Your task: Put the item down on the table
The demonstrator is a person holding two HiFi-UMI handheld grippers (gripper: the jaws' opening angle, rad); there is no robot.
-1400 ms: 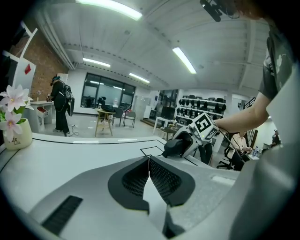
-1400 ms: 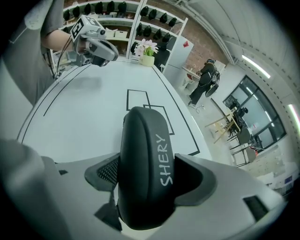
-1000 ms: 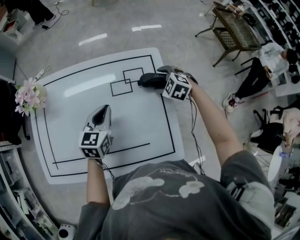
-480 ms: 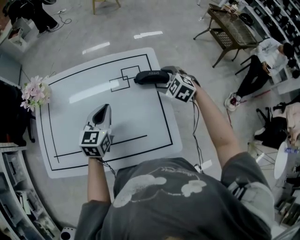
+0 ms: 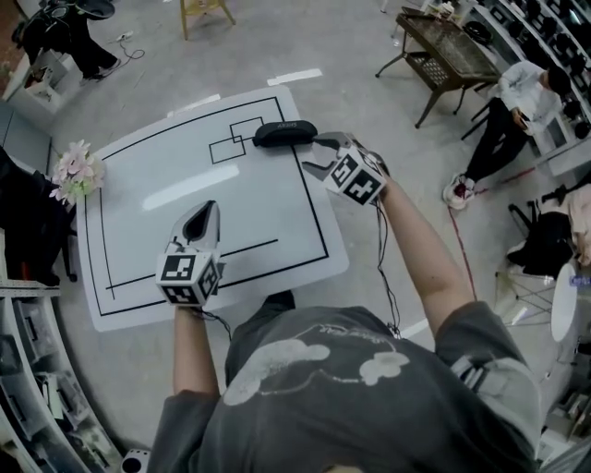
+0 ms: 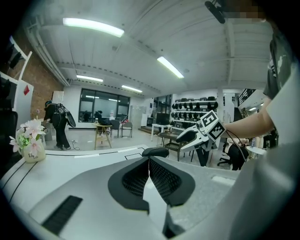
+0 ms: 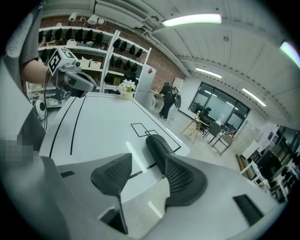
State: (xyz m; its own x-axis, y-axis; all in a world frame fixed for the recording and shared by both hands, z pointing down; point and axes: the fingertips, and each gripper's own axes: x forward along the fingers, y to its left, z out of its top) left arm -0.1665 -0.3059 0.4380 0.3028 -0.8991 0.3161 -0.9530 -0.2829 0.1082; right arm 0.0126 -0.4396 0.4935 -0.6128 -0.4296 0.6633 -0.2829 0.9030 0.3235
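Observation:
A black oblong case (image 5: pixel 284 133) lies flat on the white table (image 5: pixel 249 217) near its far edge, beside two drawn squares. My right gripper (image 5: pixel 312 157) hovers just right of and nearer than the case, not touching it. In the right gripper view its jaws (image 7: pixel 147 166) are closing with nothing between them, and the case (image 7: pixel 159 146) lies just beyond the right pad. My left gripper (image 5: pixel 204 212) is shut and empty over the table's near left part. From the left gripper view (image 6: pixel 149 161) the case (image 6: pixel 155 152) and the right gripper (image 6: pixel 186 137) show ahead.
A vase of pink flowers (image 5: pixel 76 172) stands at the table's left edge. Black lines mark a border on the table. On the floor around are a dark bench (image 5: pixel 443 51), a wooden stool (image 5: pixel 205 9), a seated person (image 5: pixel 517 102) at right and shelving at left.
The right gripper has let go of the case and drawn back toward me, its jaws now narrower. The case stays on the table. The left gripper has not moved.

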